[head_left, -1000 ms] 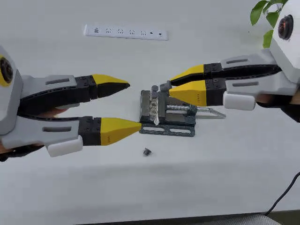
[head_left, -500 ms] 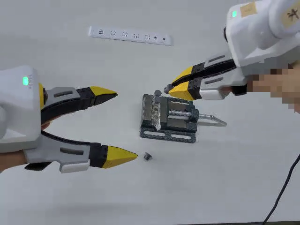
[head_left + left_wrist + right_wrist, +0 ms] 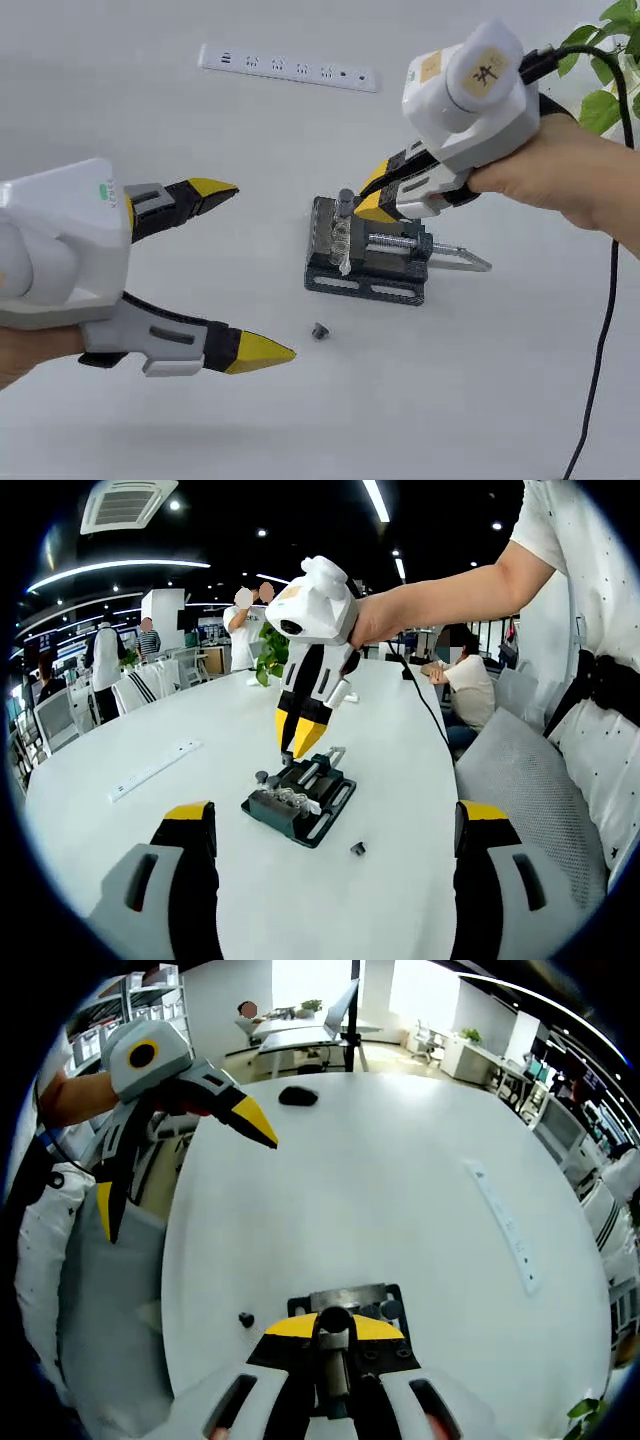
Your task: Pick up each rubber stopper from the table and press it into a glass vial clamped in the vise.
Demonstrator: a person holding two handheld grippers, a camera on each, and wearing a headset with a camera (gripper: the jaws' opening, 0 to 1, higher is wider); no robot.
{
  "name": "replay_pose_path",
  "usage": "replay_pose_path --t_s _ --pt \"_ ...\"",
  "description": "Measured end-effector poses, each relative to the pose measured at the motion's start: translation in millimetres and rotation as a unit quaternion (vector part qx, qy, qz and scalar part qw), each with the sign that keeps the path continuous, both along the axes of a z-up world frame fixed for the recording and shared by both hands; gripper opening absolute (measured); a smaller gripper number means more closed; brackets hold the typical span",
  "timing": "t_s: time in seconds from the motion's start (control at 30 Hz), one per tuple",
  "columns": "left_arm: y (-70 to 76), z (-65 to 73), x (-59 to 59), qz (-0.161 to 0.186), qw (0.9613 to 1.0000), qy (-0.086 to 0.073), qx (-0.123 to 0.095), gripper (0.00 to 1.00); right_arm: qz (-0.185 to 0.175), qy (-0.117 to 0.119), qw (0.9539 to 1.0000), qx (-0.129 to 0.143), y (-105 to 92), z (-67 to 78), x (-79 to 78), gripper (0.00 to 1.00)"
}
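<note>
While the left gripper (image 3: 262,270) keeps its jaws wide at lower left, the right gripper (image 3: 370,197) has tipped steeper at frame centre. Its jaws are clamped on a grey stopper (image 3: 335,1328) over the vise (image 3: 365,265) and its vials (image 3: 340,240). A loose stopper (image 3: 320,330) lies on the bench (image 3: 480,380) just below the vise.

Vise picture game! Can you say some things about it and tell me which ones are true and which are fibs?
1. The right gripper pinches a rubber stopper just above the vise. True.
2. The left gripper is shut. False: its jaws stand wide open, holding nothing.
3. A loose stopper lies on the table near the vise. True.
4. The power strip sits on the vise. False: it lies apart, farther back on the table.
</note>
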State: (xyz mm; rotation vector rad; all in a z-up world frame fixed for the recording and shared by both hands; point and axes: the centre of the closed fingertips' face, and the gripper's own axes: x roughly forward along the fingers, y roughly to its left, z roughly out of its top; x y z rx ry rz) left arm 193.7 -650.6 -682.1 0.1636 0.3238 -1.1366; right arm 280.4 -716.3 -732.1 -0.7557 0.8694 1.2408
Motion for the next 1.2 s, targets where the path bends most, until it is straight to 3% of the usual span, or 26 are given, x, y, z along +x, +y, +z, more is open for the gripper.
replay_pose_path --t_s 0.2,0.47,0.77,1.2 --pt "-0.3 -2.2 1.4 -0.001 1.0000 -0.004 -0.001 0.99 0.005 0.003 0.9996 -0.028 -1.0 -19.3 4.7 0.06" --pt "-0.1 -5.9 -0.7 -0.002 1.0000 -0.001 -0.004 0.99 0.007 0.009 0.9987 -0.049 -0.6 -34.0 8.5 0.06" --pt "0.7 -7.6 -1.3 0.000 0.9999 0.001 -0.012 0.99 0.006 0.012 0.9973 -0.072 -3.9 -44.3 11.9 0.06" --pt "0.1 -8.8 -3.2 -0.001 0.9999 0.003 -0.013 0.99 0.009 0.014 0.9967 -0.079 -2.2 -49.3 13.3 0.06"
